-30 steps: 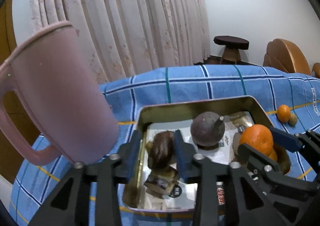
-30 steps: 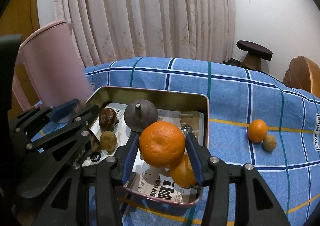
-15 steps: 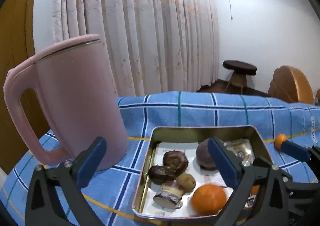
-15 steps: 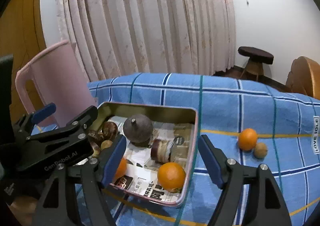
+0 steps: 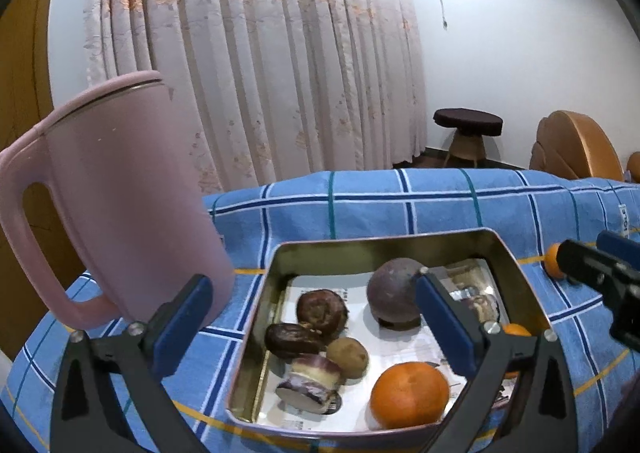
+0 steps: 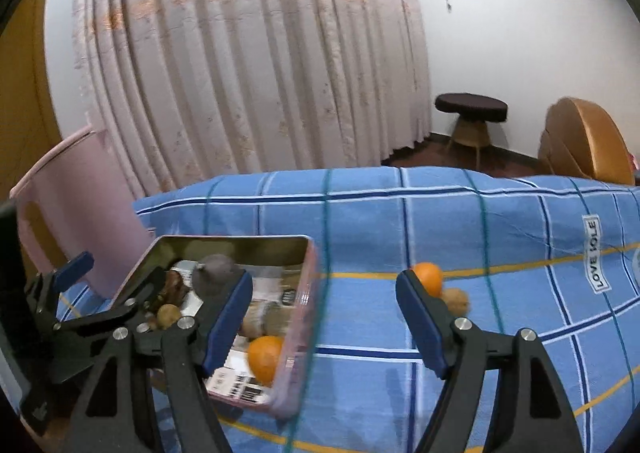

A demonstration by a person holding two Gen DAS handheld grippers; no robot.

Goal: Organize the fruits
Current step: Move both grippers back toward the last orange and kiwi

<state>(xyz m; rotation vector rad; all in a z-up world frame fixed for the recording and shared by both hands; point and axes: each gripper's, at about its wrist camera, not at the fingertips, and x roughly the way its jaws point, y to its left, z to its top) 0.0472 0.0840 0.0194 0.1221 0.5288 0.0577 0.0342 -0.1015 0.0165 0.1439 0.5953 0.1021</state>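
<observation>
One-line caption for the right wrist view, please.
Open right gripper over blue checked cloth, facing a loose orange and kiwi beside the fruit tin.

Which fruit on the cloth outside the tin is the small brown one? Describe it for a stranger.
On the blue checked cloth, look to the right of the metal tin. Two fruits lie there touching: an orange and the brown fruit. It is the duller, smaller one, nearer the camera.

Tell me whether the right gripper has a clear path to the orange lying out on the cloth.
Probably yes: the right gripper is open, and the orange sits ahead on the cloth, with only a small brown fruit beside it.
</observation>
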